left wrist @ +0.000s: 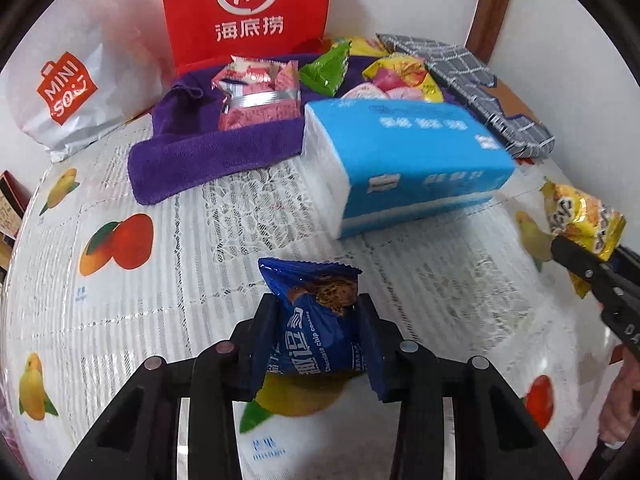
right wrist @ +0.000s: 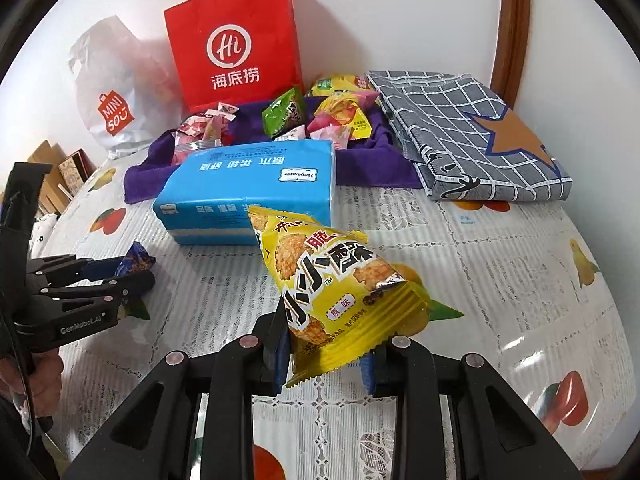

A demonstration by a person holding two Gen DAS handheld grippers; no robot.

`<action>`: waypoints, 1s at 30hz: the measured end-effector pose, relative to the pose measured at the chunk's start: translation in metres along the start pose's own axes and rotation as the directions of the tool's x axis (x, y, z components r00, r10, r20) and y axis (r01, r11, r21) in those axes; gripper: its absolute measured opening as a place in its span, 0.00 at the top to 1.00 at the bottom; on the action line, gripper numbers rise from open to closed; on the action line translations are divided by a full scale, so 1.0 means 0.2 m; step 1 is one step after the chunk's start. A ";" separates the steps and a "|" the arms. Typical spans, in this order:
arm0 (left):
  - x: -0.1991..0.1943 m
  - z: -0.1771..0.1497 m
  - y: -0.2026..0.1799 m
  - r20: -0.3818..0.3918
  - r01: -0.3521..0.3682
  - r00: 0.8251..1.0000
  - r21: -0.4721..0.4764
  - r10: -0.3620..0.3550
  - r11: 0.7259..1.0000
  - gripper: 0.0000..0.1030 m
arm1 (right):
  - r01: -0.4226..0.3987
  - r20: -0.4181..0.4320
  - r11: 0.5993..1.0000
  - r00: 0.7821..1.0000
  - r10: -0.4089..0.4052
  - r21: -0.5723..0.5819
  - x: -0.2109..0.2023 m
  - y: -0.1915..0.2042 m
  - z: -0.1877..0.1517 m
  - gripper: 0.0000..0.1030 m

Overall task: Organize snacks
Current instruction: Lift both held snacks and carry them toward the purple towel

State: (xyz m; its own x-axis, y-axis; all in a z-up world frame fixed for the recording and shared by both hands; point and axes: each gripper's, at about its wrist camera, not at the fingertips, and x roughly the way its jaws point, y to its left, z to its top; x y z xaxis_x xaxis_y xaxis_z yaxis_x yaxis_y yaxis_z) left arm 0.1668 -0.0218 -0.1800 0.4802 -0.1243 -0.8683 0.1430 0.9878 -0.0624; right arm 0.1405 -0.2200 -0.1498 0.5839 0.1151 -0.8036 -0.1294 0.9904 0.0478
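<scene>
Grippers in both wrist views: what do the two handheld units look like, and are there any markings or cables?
Both are matte black plastic linkage grippers with round silver rivets at the pivots. The left gripper has black fingers faced with dark blue pads; the right gripper matches it. In the right wrist view, the left unit's side carries white "GenRobot.AI" lettering, and a thin dark cable runs down past the hand holding it.

Left hand-held gripper (left wrist: 318, 316) clamped; right hand-held gripper (right wrist: 326, 354) clamped, angled down.
</scene>
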 end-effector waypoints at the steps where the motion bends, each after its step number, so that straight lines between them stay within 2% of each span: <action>1: -0.02 0.00 0.00 0.006 0.006 1.000 -0.004 -0.006 1.000 0.64 | -0.001 0.001 1.000 1.000 0.001 0.001 -0.01 0.00 0.00 0.73; 12: -0.26 0.15 -0.04 0.067 0.111 0.992 -0.031 -0.109 0.993 0.64 | -0.005 0.045 1.000 0.999 0.004 0.026 -0.11 0.00 0.17 0.73; 30: -0.45 0.57 0.03 0.174 0.096 0.981 -0.030 -0.090 0.995 0.64 | -0.003 0.160 1.000 0.987 0.007 -0.029 -0.18 0.10 0.67 0.73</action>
State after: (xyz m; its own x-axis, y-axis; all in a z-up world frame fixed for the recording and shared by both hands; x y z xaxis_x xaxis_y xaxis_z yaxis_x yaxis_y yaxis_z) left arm 0.2230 -0.0150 -0.0453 0.6089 -0.2270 -0.7600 0.1628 0.9735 -0.1604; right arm 0.2241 -0.1936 -0.0407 0.7035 0.1332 -0.6981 -0.1544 0.9875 0.0327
